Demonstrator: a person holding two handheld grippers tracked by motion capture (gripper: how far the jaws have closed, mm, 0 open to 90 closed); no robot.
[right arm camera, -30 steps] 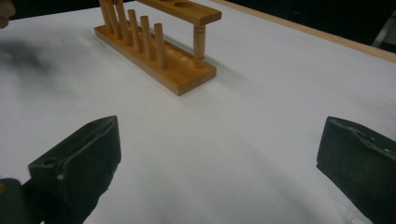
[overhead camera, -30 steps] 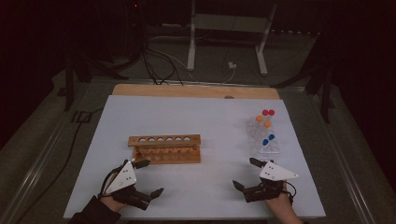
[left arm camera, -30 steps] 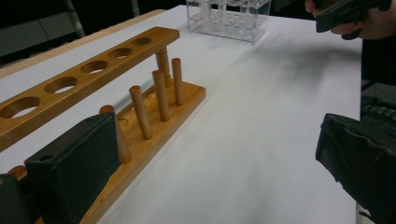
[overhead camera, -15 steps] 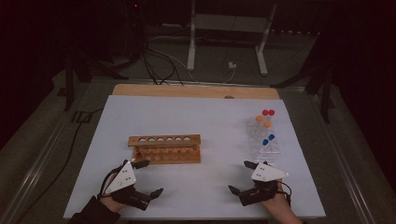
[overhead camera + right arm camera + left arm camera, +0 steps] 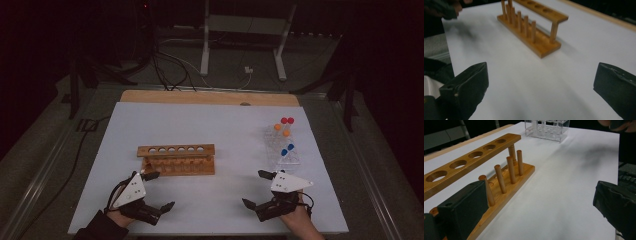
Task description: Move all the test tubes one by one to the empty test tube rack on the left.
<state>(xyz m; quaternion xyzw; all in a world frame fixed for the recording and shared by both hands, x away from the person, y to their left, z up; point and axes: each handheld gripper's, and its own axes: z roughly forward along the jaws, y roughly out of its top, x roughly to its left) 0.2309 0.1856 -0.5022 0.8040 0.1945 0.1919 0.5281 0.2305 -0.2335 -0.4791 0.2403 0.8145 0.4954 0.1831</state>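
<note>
Surface: white table (image 5: 200, 130), dark room.
Wooden rack (image 5: 176, 159): empty, ahead of left gripper (image 5: 159, 191).
Capped tubes (image 5: 284, 135): unmoved, beyond right gripper (image 5: 256, 189).
Jaws: both wide apart, holding nothing.
Progress: not begun.

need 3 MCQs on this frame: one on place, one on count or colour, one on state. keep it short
1. Where does the clear tube rack stand on the table?
A. the right side, ahead of the right gripper
B. the left near corner
C. on top of the wooden rack

2. How many holes does the top bar of the wooden rack have?
A. three
B. six
C. ten

3. How do the jaws of the left gripper and the right gripper stand?
A. both open, holding nothing
B. both shut on tubes
C. left shut, right open

Answers:
1 A: the high view shows it right of the wooden rack, just beyond the right gripper.
2 B: six round holes run along the bar in the high view.
3 A: each gripper view shows its two jaws wide apart over bare white table.
</note>
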